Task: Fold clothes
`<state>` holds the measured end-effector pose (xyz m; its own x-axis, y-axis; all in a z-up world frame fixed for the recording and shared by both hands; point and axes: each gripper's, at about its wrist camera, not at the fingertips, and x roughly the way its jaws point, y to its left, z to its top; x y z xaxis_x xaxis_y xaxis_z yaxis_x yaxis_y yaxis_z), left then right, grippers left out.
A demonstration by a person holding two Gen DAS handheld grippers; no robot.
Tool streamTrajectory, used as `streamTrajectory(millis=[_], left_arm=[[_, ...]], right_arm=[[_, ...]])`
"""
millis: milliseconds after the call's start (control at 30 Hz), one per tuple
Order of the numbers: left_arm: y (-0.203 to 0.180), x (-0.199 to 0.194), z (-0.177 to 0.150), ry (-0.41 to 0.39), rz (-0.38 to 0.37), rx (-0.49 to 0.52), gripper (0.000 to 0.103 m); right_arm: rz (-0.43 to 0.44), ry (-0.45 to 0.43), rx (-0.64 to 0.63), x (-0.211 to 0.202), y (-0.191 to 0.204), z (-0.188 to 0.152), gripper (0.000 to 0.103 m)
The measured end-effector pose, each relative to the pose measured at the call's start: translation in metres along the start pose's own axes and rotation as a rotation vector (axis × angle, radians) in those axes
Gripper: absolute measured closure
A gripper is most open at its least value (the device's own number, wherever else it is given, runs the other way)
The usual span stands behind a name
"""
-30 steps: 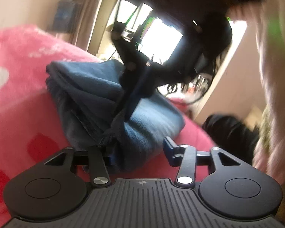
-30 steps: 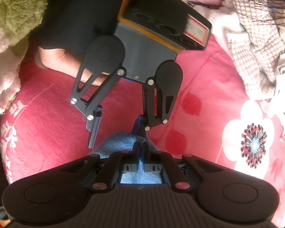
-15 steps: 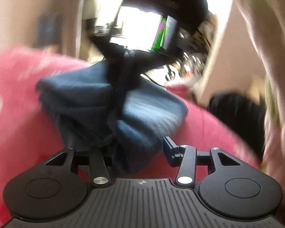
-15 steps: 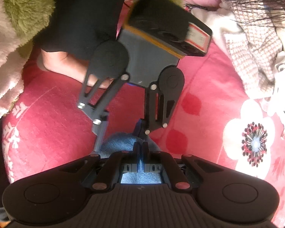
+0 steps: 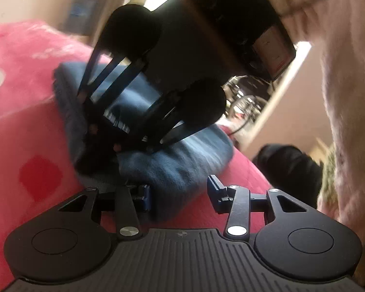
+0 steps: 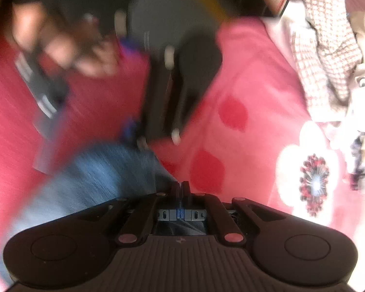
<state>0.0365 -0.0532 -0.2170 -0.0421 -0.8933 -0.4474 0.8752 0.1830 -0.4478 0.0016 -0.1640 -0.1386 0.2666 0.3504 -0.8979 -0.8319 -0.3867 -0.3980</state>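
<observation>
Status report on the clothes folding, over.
Left gripper open beside the folded blue garment. Right gripper shut, on what unclear. Garment on pink blanket. Nothing blocking.

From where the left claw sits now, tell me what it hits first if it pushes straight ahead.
Most likely the folded blue denim garment on the pink fleece blanket. The open left claw already has that cloth between its fingers, and the other claw's black frame looms just beyond. Depth is hard to judge in the blur.

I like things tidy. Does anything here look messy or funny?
A little. The folded blue denim garment lies neatly on the pink flowered blanket, but a rumpled heap of checked and pale clothes sits unfolded at the blanket's far right edge. Nothing looks spilled or broken.
</observation>
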Motion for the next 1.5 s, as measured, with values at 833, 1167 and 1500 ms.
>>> streamTrajectory(millis=[833,1167,1500], left_arm=[[0.049,-0.008,-0.012,-0.073,-0.058,-0.536,0.077],[0.046,-0.017,-0.014,-0.026,0.047,-0.611,0.081],[0.023,-0.062,-0.017,-0.065,0.236,-0.550,0.077]], right_arm=[[-0.019,-0.231,1.028,-0.053,0.015,-0.028,0.103],[-0.068,-0.301,1.128,-0.027,0.020,-0.040,0.103],[-0.081,-0.385,1.265,-0.003,0.018,-0.055,0.103]])
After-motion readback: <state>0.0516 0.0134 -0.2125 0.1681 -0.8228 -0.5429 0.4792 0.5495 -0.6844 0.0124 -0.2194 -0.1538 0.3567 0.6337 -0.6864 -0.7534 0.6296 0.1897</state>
